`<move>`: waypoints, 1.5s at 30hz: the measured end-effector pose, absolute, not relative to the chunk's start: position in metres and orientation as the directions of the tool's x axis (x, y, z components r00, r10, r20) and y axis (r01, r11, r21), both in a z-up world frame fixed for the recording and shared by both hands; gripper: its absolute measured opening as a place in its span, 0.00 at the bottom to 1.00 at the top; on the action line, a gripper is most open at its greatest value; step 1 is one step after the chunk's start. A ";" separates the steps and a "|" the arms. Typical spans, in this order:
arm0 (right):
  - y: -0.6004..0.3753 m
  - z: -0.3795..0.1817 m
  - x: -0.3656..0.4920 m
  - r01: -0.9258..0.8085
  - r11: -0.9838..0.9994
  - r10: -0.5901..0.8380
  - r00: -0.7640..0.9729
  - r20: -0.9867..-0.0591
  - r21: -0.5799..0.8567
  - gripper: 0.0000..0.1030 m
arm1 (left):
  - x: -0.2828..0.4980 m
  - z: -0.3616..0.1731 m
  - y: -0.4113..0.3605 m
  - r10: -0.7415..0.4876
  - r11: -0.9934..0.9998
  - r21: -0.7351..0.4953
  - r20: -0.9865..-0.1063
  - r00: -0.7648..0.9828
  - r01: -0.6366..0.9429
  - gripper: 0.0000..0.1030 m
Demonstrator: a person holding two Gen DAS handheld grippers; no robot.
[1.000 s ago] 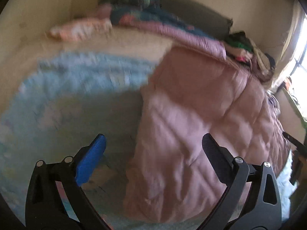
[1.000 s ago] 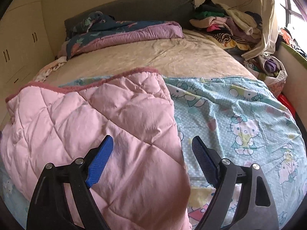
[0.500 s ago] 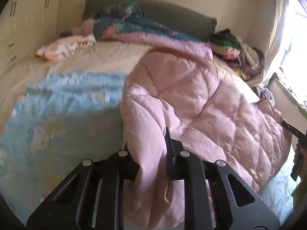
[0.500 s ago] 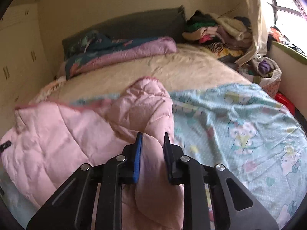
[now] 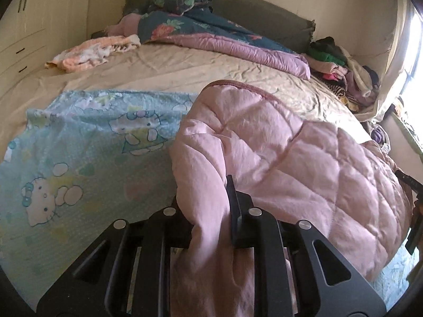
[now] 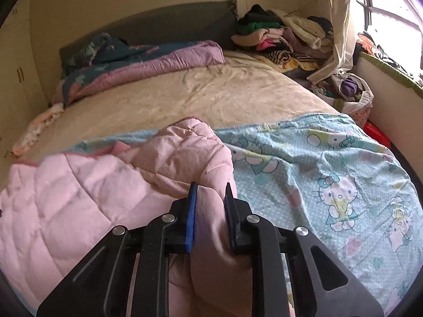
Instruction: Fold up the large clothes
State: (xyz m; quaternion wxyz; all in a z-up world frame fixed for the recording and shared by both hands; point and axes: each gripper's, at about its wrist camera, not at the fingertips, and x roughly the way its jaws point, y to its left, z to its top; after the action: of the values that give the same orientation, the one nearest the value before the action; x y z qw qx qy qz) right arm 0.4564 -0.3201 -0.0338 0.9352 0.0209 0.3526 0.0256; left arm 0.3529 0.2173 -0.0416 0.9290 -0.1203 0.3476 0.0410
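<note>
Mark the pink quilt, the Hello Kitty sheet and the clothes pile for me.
pink quilt (image 5: 304, 158): left wrist view, its quilted top.
Hello Kitty sheet (image 6: 330, 174): right wrist view, flat printed area.
clothes pile (image 6: 277, 37): right wrist view, middle of the heap.

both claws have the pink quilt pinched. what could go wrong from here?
1. Slip: the left claw and right claw each pinch a thick bunched fold of the pink quilt, not a flat edge; the puffy fabric could pull free when lifted.
2. Drag: the quilt lies on the loose cartoon-print sheet, which may bunch or shift along with it.
3. Uneven fold: the quilt is crumpled between the two grips, so its edges may not line up.
</note>
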 end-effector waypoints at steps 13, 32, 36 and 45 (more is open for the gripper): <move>-0.331 -0.066 0.464 0.005 0.999 0.028 0.684 -0.729 0.043 0.21 | 0.356 -0.050 0.211 0.009 0.973 -0.162 -0.681 0.732 -0.163 0.16; -0.364 -0.010 0.367 -0.048 0.976 0.179 0.730 -0.660 0.212 0.95 | 0.312 -0.014 0.200 0.057 0.967 -0.143 -0.683 0.728 -0.210 0.91; -0.365 -0.007 0.344 -0.055 0.972 0.193 0.737 -0.647 0.227 0.96 | 0.295 -0.009 0.195 0.047 0.964 -0.159 -0.684 0.728 -0.211 0.91; -0.366 -0.015 0.305 -0.065 0.969 0.208 0.740 -0.640 0.239 0.96 | 0.262 -0.007 0.179 0.050 0.964 -0.160 -0.677 0.735 -0.214 0.91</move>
State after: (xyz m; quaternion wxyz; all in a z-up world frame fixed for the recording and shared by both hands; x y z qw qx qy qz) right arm 0.3052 -0.3663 -0.0152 0.9273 0.1009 0.3528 0.0735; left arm 0.2621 0.1792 -0.0067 0.9242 -0.1144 0.3573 0.0713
